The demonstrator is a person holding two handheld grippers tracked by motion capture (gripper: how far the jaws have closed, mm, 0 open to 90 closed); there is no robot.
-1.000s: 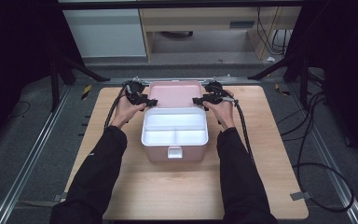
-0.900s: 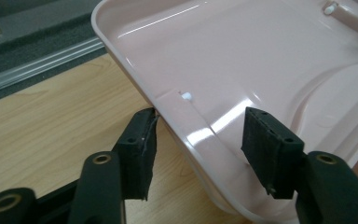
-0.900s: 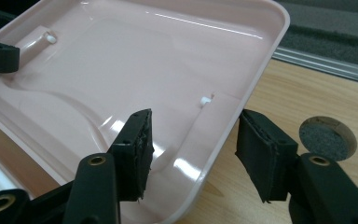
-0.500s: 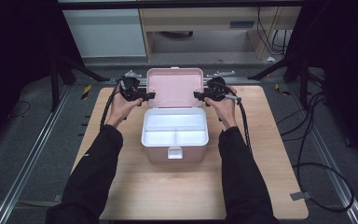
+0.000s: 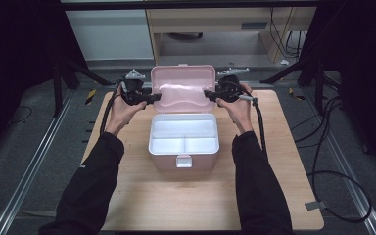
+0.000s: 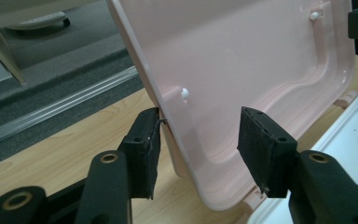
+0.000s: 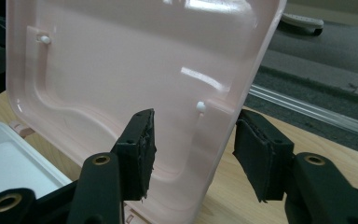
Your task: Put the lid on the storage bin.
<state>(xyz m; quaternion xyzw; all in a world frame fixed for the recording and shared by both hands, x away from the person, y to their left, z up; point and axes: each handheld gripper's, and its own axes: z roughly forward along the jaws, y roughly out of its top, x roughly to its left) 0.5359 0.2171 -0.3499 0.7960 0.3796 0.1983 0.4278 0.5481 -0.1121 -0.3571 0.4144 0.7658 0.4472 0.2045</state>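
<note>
Pink box (image 5: 183,147) at mid-tabletop (image 5: 142,196), lid (image 5: 182,88) raised near upright on its rear hinge. Left tool (image 5: 152,97) and right tool (image 5: 208,94) straddle the lid's side edges, jaws half-wide, not clamping. Opening looks almost complete; white tray (image 5: 183,136) exposed, release remains.

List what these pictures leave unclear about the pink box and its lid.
- Lid outer face: turned away from the camera in the high view.
- Hinges: cut off by the bottom edge in both gripper views.
- Left tool grip: its far pad stands off the lid, the near pad's contact is unclear.
- Box front latch: too small in the high view.
</note>
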